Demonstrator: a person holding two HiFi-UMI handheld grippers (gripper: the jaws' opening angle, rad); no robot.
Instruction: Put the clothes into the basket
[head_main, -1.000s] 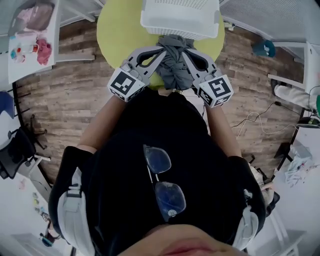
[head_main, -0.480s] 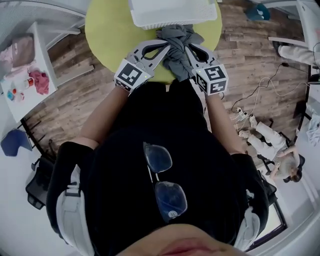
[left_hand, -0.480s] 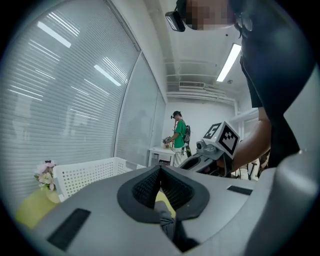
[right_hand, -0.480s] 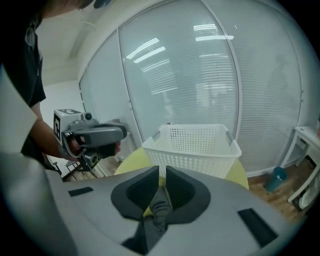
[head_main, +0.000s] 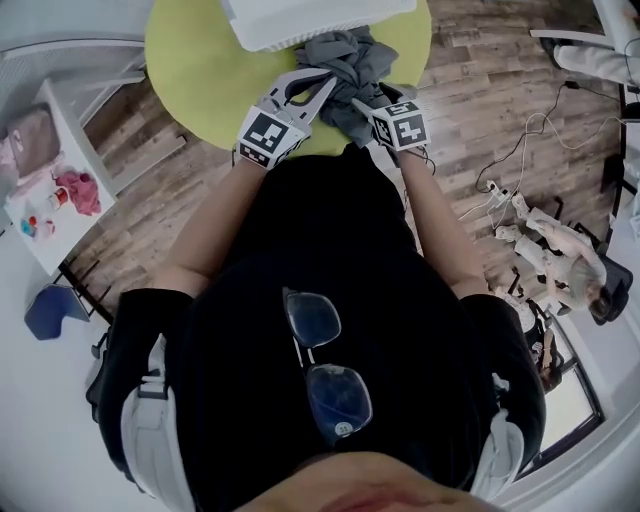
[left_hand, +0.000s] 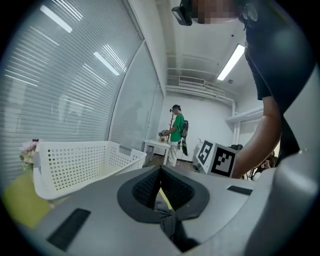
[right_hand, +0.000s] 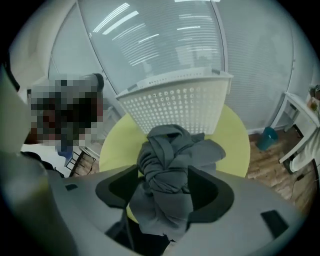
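With your left claw (left_hand: 161, 172) pinching the cloth (right_hand: 170, 145) and your right claw (right_hand: 163, 167) just opening around it, you needed a fuller regrip.

The garment (right_hand: 167, 170) in front of me is plain dark grey, with no print. The basket (right_hand: 175, 107) is white, dotted all over with small round holes. The table (head_main: 200, 65) is a flat yellow-green. My left gripper (head_main: 322, 82) is pale grey with black ribbed pads (left_hand: 145, 187), and its cube (head_main: 266, 135) carries black-and-white square markers. The floor (head_main: 480, 110) is brown wood planking.
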